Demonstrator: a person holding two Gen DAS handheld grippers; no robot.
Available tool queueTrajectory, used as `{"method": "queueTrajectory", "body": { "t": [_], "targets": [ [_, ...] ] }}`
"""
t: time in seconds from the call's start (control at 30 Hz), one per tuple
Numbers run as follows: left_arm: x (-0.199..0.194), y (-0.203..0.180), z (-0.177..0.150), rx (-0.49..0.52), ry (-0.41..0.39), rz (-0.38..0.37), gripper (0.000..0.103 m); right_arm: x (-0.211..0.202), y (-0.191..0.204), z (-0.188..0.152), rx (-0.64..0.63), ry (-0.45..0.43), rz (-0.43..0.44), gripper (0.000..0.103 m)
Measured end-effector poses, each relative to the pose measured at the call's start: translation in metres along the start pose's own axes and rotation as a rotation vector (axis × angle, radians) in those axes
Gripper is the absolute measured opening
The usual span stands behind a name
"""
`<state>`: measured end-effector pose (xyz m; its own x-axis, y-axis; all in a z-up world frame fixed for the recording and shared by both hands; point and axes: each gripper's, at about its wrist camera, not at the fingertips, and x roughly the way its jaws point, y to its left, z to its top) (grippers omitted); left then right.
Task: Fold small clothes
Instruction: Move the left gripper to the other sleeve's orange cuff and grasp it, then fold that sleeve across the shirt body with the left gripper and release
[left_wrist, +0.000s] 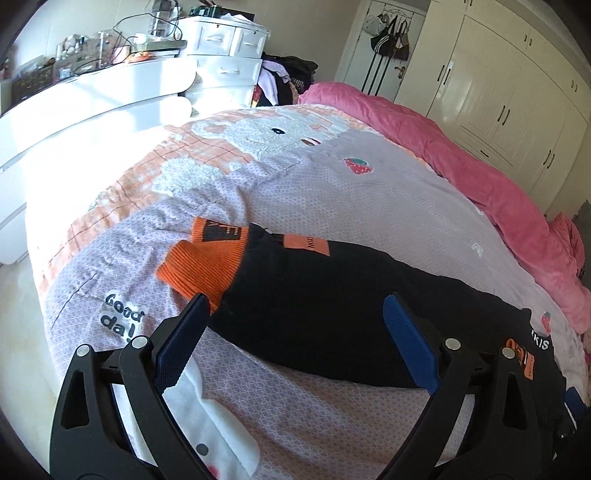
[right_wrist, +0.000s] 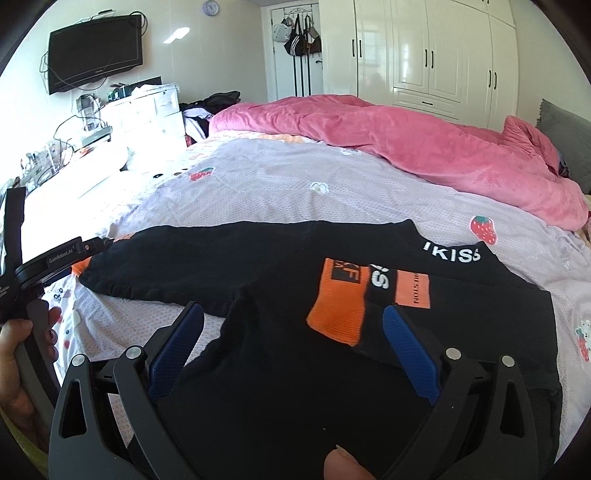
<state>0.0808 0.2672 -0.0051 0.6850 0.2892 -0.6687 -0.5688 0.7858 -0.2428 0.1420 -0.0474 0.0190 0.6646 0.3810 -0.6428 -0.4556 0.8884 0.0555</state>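
The black garment (left_wrist: 314, 310) is lying flat on the lilac bedspread (left_wrist: 332, 192), filling the lower centre of both frames, one orange cuff (left_wrist: 207, 266) pointing to the left of the left wrist view. The left gripper (left_wrist: 295, 339) is hovering with fingers spread wide, gripping nothing, probably lining up on that sleeve. The right gripper (right_wrist: 293, 343) is likewise standing wide open and empty above a second orange cuff (right_wrist: 338, 306), already lying across the body panel.

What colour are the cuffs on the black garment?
Orange, ribbed cuffs; clearest in the left wrist view.
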Motion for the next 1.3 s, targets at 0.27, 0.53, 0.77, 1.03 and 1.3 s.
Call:
{"method": "queueTrajectory", "body": {
  "t": [0.27,0.53,0.77,1.03,1.3],
  "targets": [
    [0.007,0.02,0.002,-0.054,0.002,0.036,0.088,0.021,0.032,0.003,-0.082,0.031,0.039,0.097],
    [0.022,0.035,0.007,-0.111,0.001,0.093,0.088,0.04,0.045,-0.003,-0.096,0.068,0.058,0.097],
    [0.036,0.038,0.005,-0.136,0.012,0.092,0.027,0.045,0.031,-0.013,-0.035,0.081,0.058,0.097],
    [0.006,0.017,0.013,-0.121,-0.073,-0.101,0.007,0.039,0.001,-0.026,0.046,0.086,0.034,0.097],
    [-0.017,-0.022,0.011,-0.053,-0.097,-0.259,0.007,0.026,-0.051,-0.036,0.156,0.077,-0.037,0.097]
  ]
}}
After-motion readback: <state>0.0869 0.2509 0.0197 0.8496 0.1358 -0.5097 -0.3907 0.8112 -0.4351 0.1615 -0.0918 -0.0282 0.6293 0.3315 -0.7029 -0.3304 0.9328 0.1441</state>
